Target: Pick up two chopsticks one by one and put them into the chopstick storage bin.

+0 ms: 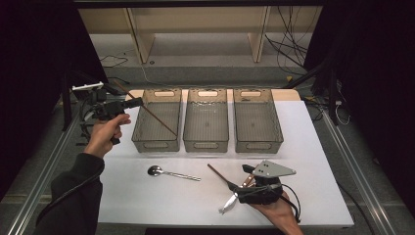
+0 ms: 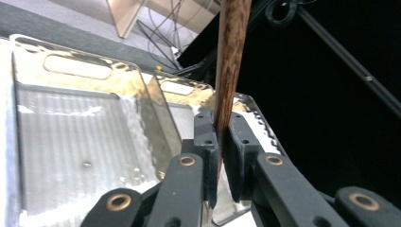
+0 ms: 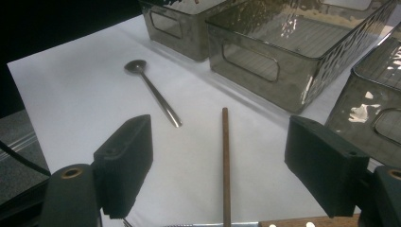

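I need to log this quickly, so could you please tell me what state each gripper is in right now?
Left gripper: shut on a long brown wooden chopstick.
Right gripper: open, holding nothing.

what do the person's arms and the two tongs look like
Both tongs are black: the left tongs and the right tongs. Brass-coloured rivets dot the linkages. A grey three-cornered plate tops the right one, a black cable trails behind it. The left arm wears a dark sleeve.
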{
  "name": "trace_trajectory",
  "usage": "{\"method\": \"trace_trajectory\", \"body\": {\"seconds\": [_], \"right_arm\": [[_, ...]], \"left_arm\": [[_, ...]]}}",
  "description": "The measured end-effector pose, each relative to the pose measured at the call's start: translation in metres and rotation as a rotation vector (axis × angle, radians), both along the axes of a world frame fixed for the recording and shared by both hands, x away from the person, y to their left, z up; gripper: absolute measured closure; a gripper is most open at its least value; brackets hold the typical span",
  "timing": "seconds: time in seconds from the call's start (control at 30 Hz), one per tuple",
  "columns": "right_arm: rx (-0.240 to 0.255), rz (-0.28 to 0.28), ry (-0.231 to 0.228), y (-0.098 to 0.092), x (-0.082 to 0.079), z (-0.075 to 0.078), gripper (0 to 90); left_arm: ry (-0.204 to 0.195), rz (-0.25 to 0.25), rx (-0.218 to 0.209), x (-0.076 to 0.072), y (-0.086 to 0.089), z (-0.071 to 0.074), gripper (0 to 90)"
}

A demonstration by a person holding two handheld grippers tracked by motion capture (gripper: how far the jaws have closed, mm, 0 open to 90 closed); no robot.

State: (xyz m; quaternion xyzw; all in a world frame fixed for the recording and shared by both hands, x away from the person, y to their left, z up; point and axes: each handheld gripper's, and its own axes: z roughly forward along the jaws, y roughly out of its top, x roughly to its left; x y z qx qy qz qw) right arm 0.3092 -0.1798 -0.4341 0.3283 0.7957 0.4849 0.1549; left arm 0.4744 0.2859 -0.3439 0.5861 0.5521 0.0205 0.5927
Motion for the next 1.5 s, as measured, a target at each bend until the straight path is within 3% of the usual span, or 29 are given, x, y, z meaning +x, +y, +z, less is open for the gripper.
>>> {"method": "trace_trajectory", "body": {"seconds": [0.13,0.53,0.77,1.1,1.5], "right_arm": [[-0.003,0.0,0.004,-0.001,0.0,0.0,24.9],[0.003,-0.002,-0.001,-0.004,0.0,0.001,24.9],[0.003,0.001,-0.001,-0.003,-0.001,0.001,25.0],[0.004,0.0,0.001,-0.004,0.0,0.001,25.1],[0.003,0.002,0.002,-0.004,0.0,0.0,25.2]], "left_arm": [[0.027,0.009,0.043,0.009,0.0,0.001,84.0],[0.086,0.018,0.121,0.029,-0.011,-0.017,84.0],[0.113,0.013,0.127,0.036,-0.016,-0.028,83.9],[0.161,-0.006,0.177,0.046,-0.026,-0.039,83.9],[0.193,-0.028,0.184,0.052,-0.034,-0.045,83.7]]}}
